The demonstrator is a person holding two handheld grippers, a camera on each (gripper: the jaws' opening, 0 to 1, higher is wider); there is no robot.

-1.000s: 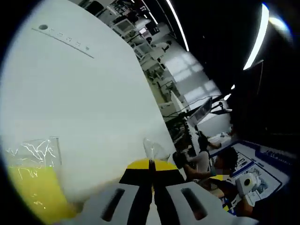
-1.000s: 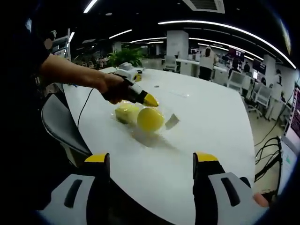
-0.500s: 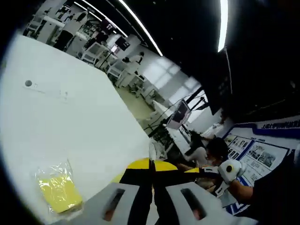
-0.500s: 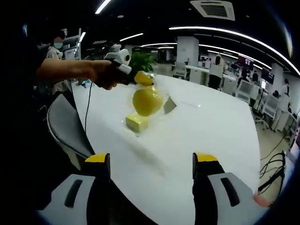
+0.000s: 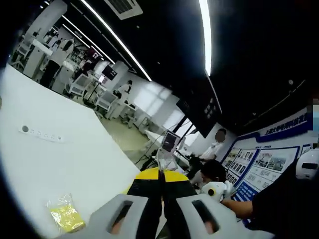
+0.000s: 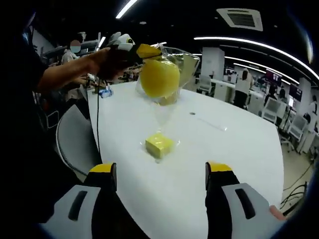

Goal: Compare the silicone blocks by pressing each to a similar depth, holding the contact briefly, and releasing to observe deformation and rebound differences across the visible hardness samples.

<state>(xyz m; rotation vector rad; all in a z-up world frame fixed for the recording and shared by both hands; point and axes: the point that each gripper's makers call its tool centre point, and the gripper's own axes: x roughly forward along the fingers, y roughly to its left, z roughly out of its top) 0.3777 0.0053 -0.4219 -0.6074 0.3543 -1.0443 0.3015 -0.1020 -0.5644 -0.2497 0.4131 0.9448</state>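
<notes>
1. Left gripper [image 6: 144,51] clamped on clear bag [image 6: 180,62] holding round yellow block [image 6: 159,78], aloft above desk [image 6: 239,149].
2. Right gripper [image 6: 160,175] wide open, empty.
3. Square yellow block [image 6: 159,145] resting on desk.
4. Risk: bag slipping, dropping round block.

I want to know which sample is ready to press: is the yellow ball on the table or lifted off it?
Lifted. The left gripper, shut on the clear bag, holds the yellow ball above the table.

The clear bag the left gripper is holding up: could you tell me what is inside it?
A round yellow block hangs inside the clear bag, pinched by the left gripper. Whether anything sits behind it cannot be seen.
</notes>
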